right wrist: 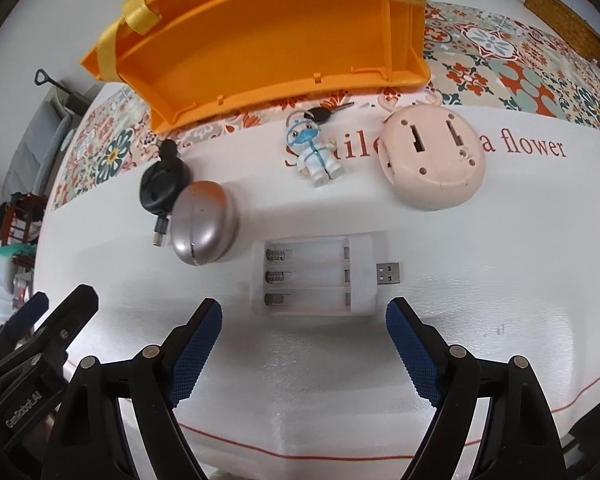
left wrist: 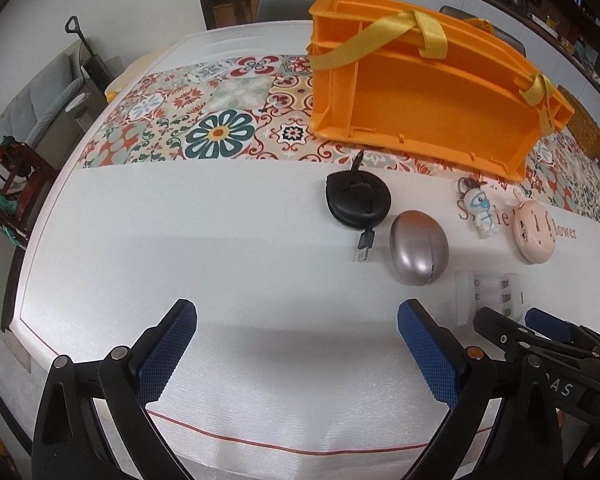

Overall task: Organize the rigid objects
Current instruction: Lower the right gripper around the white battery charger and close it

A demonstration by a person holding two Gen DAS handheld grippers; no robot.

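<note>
White charger (right wrist: 314, 276) USB plug: right view only | both tools (left wrist: 296, 344) (right wrist: 304, 344) wide, empty

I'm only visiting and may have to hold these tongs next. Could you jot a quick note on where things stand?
Left gripper: open, empty, over bare cloth.
Right gripper: open, empty, just short of the white battery holder.
On the table: black cable reel, silver egg-shaped case, masked figurine, pink round gadget.
Orange basket: nothing visible inside.
Done: nothing. Left: all five items.
</note>
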